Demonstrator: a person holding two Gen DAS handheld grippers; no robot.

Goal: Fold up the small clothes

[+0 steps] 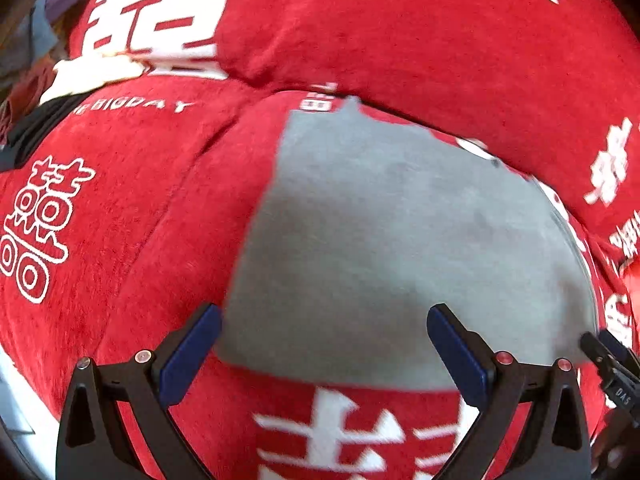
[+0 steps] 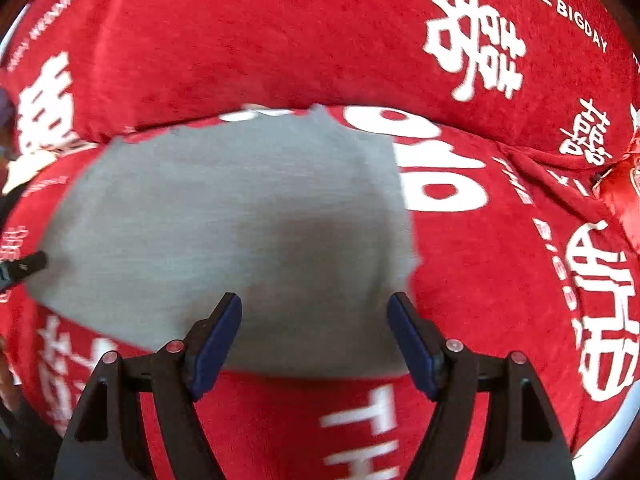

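I am hovering my left gripper (image 1: 324, 344) and right gripper (image 2: 314, 336), both with jaws released and grasping nothing, over the flat grey rectangular knit garment (image 1: 400, 220) lying on the red plush white-lettered blanket (image 1: 160, 200).

"THE BIGDAY" stands in white on the red blanket (image 2: 280, 40)
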